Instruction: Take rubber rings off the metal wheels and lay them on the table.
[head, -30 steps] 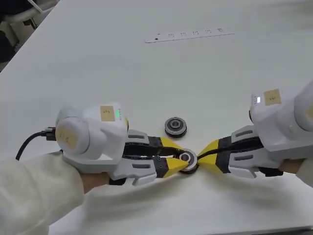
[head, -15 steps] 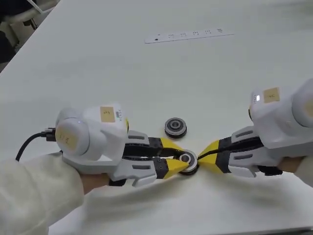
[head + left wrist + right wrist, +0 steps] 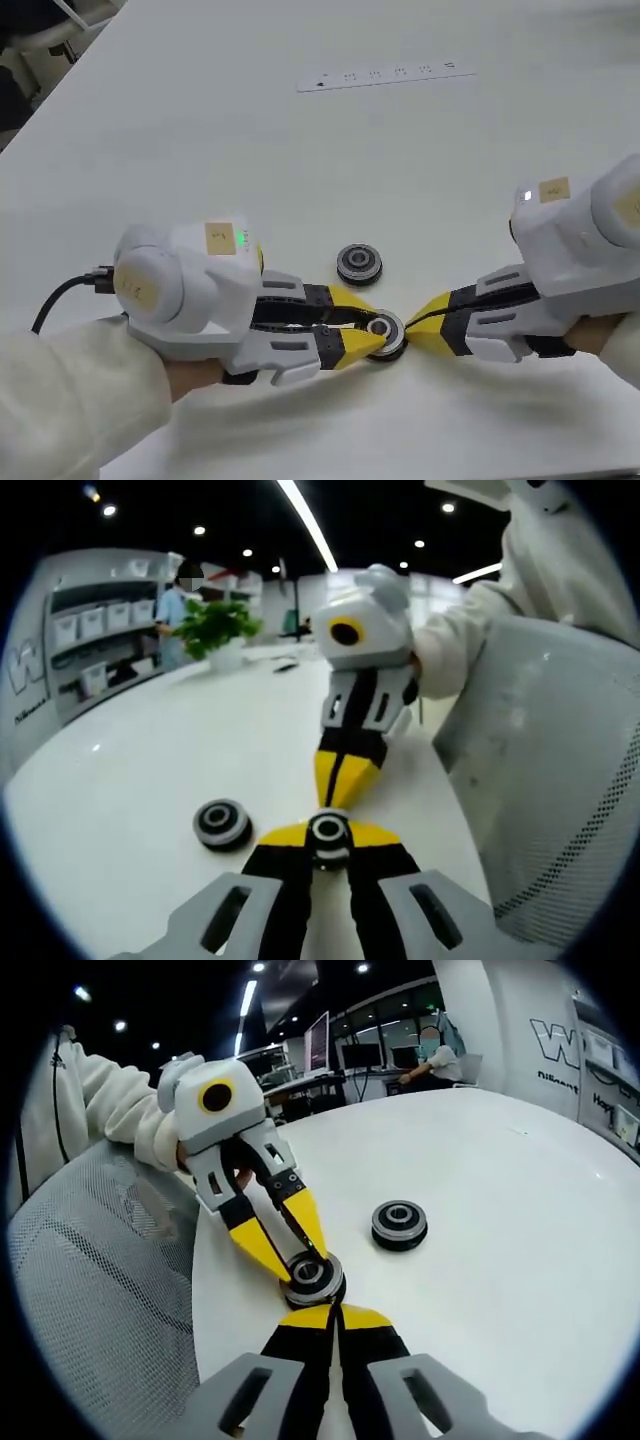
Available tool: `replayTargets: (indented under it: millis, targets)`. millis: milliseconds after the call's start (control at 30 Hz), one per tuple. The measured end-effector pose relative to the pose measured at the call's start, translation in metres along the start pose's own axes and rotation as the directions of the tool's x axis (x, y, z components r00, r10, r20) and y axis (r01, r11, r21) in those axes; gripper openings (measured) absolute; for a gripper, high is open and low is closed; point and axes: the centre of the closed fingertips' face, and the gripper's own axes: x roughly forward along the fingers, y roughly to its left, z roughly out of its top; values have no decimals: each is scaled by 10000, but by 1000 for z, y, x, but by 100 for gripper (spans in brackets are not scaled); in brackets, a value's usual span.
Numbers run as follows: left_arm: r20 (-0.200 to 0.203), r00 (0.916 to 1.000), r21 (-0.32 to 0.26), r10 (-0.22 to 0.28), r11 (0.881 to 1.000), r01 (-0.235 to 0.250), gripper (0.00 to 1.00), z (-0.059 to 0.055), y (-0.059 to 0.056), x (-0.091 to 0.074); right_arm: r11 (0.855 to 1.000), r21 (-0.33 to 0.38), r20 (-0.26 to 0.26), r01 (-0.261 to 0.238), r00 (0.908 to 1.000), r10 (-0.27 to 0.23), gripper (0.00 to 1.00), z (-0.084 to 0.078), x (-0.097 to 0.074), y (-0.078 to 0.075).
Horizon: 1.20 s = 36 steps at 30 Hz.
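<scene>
Left tongs (image 3: pixel 371 333): clamped on a wheel (image 3: pixel 382 327), lower centre of the bench (image 3: pixel 300 160).
Right tongs (image 3: pixel 412 328): closed, tips against its rubber ring (image 3: pixel 337 1284).
Risk: tips likely slip off the ring, or the wheel twists free.

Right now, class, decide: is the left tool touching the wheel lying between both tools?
Touching. In the left gripper view the left tool clamps the wheel: its yellow tips press opposite sides, no gap.
</scene>
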Motion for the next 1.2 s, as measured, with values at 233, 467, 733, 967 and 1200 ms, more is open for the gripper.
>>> replayTargets:
  millis: [233,467,733,967,1200]
  targets:
    - [1,10000,15,-11,10000,11,14,0,0,0,9892,1434,633,-313,9977,224,0,4,-4,-2]
    - [-5,10000,48,-11,10000,11,14,-1,0,-1,9661,2493,1058,-674,9935,420,0,7,-6,0]
    - [14,10000,104,-32,9999,32,14,-1,0,0,9393,3270,1389,-1037,9884,608,0,12,-7,4]
    - [38,10000,115,-67,9999,67,14,-1,-1,-1,9203,3710,1528,-1245,9856,718,0,14,-7,7]
    - [61,10000,122,-74,9999,73,13,-1,-1,-1,9137,3848,1579,-1307,9847,743,0,16,-7,8]
